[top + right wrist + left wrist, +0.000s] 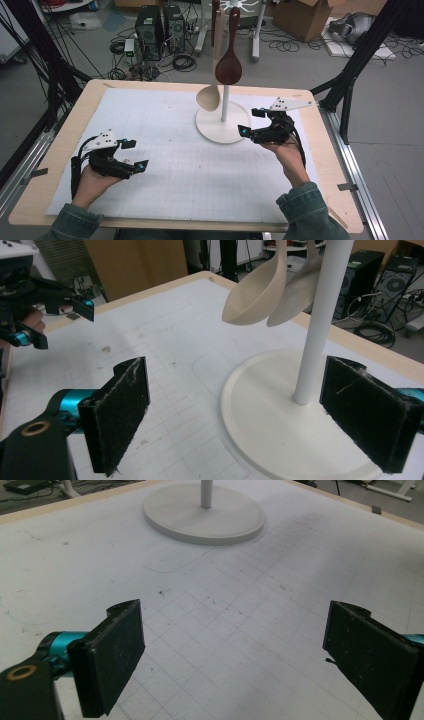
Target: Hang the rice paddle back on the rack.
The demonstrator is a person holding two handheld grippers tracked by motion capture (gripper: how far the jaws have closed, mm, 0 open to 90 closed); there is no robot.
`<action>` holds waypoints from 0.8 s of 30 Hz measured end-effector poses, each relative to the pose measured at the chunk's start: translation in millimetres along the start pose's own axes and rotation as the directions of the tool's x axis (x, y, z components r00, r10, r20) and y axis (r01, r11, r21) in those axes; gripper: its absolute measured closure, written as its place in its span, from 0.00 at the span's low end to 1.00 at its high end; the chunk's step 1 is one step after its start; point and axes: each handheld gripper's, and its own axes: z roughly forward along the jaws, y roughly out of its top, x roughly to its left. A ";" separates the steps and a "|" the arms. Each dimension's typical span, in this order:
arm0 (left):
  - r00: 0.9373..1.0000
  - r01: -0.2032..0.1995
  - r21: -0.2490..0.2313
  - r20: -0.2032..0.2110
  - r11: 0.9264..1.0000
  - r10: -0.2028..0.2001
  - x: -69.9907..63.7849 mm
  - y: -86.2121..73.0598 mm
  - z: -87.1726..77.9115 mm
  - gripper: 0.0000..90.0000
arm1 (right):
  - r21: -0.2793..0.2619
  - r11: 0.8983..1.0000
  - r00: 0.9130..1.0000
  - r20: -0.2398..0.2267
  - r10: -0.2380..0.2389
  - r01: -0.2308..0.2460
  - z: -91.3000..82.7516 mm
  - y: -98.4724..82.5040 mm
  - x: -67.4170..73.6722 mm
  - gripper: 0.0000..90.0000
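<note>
Spoons: a pale spoon (208, 96) and a dark spoon (229, 66), hung bowl-down on the rack (220, 131), far centre of the table (65, 131).

High view: both spoons hang free of the mat (165, 165). The right gripper (247, 131) rests at the rack's base rim, jaws wide, nothing held. The left gripper (138, 155) sits well apart at the near left, also wide and empty.

Left gripper view: the left gripper (230, 645) gapes over bare mat (240, 605); the rack (204, 515) base lies ahead.

Right gripper view: the right gripper (235, 415) straddles the post, pads clear of it. The pale spoon (255, 295) hangs above, the other behind it (colour washed out here).

Handling, judged: light, stiff, probably wooden; smooth, curved bowls would slip, so the straight handle is the place to grip. Hanging spoons will likely swing if nudged.
</note>
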 end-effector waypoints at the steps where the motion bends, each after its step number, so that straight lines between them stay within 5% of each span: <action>1: 1.000 -0.001 0.002 -0.002 1.000 0.001 -0.1 0.0 0.0 0.10 | -0.003 1.000 1.000 0.006 -0.004 0.004 0.0 -1.6 0.3 0.13; 24: 0.999 0.003 0.017 -0.036 1.000 -0.002 2.8 -2.6 0.8 0.06 | 0.026 1.000 0.994 0.107 0.008 -0.011 -10.1 -54.4 15.4 0.11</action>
